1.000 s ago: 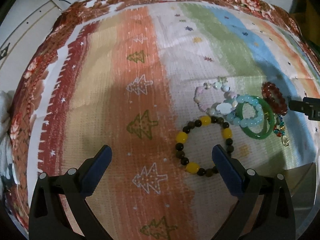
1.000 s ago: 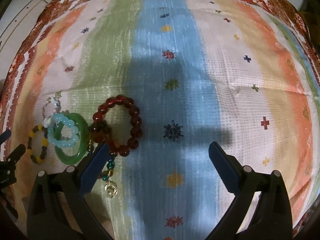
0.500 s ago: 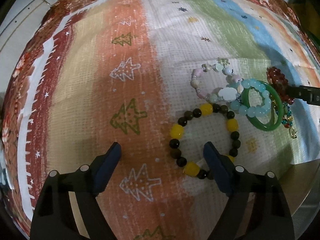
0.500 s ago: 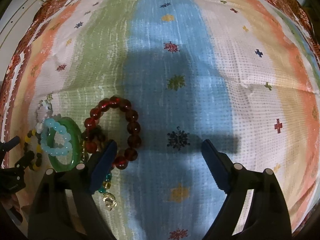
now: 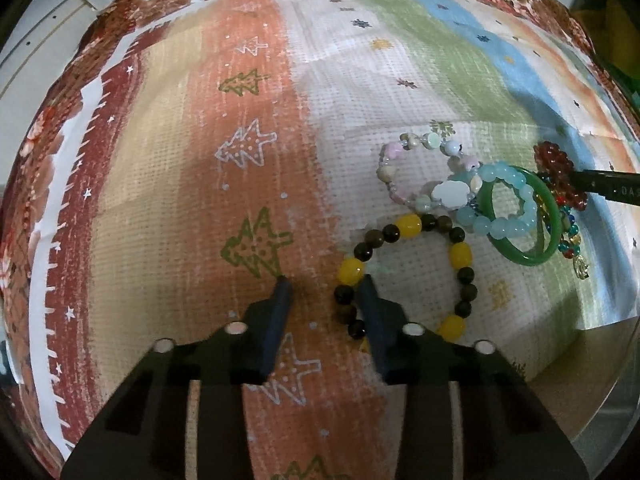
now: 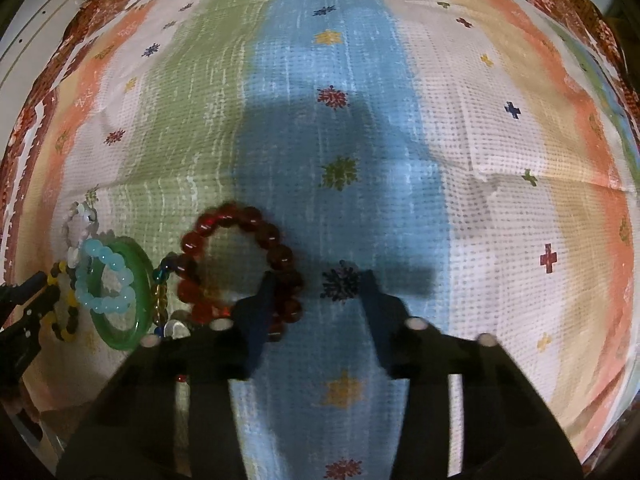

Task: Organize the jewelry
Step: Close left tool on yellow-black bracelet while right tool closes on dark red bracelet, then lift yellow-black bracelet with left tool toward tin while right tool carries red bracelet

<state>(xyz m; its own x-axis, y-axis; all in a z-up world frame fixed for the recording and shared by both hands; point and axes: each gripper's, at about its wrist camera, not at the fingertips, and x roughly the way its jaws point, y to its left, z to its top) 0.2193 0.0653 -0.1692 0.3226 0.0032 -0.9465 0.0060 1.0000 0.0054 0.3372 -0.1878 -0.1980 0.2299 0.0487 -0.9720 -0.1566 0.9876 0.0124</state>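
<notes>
Jewelry for sorting lies clustered on a striped, woven tablecloth (image 5: 256, 92) printed with small trees and stars: a round bracelet of yellow and dark brown beads (image 5: 404, 276), a pale pink-and-white mixed-bead bracelet (image 5: 416, 172), a light blue bead bracelet (image 5: 500, 204) resting across a solid green bangle (image 5: 520, 220), a string of small multicoloured beads with a gold charm (image 5: 572, 240), and a bracelet of large dark red beads (image 6: 240, 272). The left gripper (image 5: 324, 284) has its jaws narrowed but still apart, straddling the left arc of the yellow-and-brown bracelet: the right finger sits inside the ring and the left finger outside it on the orange stripe, so the bead strand runs between the pads, roughly along the fingers. Whether the pads already touch the beads cannot be told. The right gripper (image 6: 316, 280) is likewise partly closed and holds nothing visible between its pads; its left finger lies over the right arc of the red bracelet, and the blurred ring lies just left of the gripper's centre line. Each arm is therefore nearest to its own bracelet. The coming closure probably depends on each strand staying between the pads; the red bracelet appears to need a small leftward correction first.
</notes>
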